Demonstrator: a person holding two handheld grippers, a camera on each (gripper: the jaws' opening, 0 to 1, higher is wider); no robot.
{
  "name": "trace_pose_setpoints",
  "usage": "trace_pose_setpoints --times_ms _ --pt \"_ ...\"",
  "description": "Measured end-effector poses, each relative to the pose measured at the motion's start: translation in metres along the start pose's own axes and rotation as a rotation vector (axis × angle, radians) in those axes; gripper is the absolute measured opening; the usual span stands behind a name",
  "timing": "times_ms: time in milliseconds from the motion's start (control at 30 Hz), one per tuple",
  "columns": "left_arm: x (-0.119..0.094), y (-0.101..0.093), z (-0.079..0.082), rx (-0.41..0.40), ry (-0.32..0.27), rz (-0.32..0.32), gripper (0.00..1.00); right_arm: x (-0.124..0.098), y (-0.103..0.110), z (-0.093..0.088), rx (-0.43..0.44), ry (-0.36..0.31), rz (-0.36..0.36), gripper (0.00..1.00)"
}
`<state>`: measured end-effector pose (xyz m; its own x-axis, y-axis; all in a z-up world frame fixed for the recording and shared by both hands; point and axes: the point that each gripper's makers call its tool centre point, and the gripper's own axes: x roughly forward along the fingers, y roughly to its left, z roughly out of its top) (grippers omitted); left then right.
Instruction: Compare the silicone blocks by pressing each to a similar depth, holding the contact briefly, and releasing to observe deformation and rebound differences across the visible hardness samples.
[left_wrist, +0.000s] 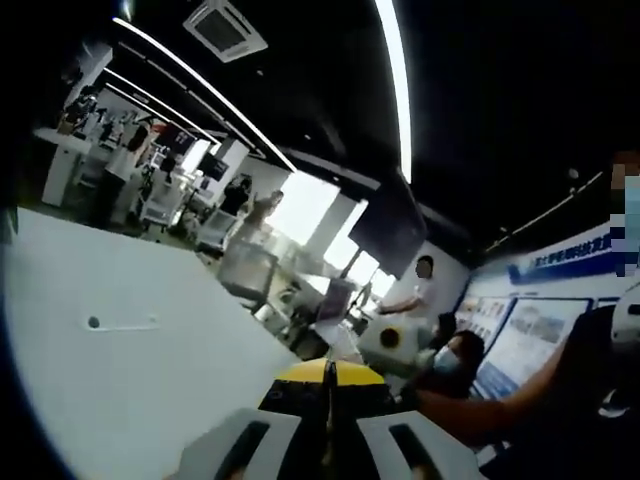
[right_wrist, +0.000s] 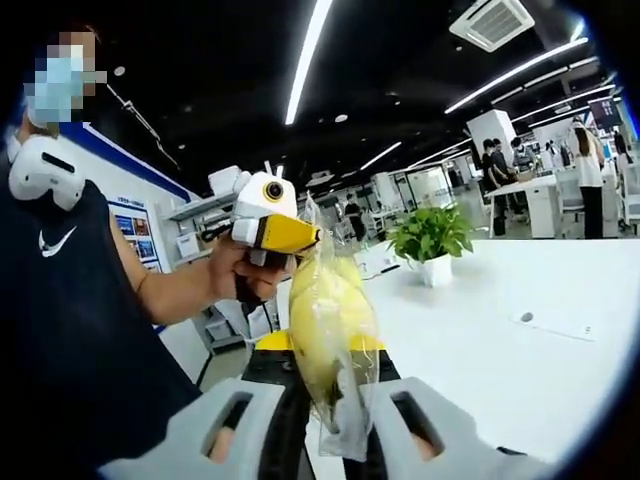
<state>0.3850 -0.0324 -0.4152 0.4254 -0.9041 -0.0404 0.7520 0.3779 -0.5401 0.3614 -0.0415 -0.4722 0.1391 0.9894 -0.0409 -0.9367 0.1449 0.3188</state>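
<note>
In the right gripper view the right hand-held gripper (right_wrist: 342, 420) was closed on a clear plastic bag (right_wrist: 338, 340) holding a soft yellow piece — presumably one of the silicone samples, though the wrapping blurred its shape. The bag stood upright between the two grey fingers (right_wrist: 225, 425), its lower edge pinched and its top rising towards the left hand-held gripper (right_wrist: 285, 233), which a person's hand (right_wrist: 240, 275) held just at the bag's upper end. Whether that tip gripped the plastic could not be told. Behind lay the white bench (right_wrist: 520, 350), with a potted plant (right_wrist: 432, 240) standing well back on it.

In the left gripper view the left hand-held gripper (left_wrist: 325, 440) showed its two grey fingers close together, with a thin dark gap between them — its hold could not be told. The white bench (left_wrist: 130, 360) lay to its left.
</note>
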Motion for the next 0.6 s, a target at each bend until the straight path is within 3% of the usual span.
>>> trace_pose_setpoints --times_ms 600 --pt "-0.0013 -0.0016 -0.0028 -0.021 0.005 0.002 0.0 0.0002 0.0013 -0.002 0.005 0.023 -0.001 0.01"
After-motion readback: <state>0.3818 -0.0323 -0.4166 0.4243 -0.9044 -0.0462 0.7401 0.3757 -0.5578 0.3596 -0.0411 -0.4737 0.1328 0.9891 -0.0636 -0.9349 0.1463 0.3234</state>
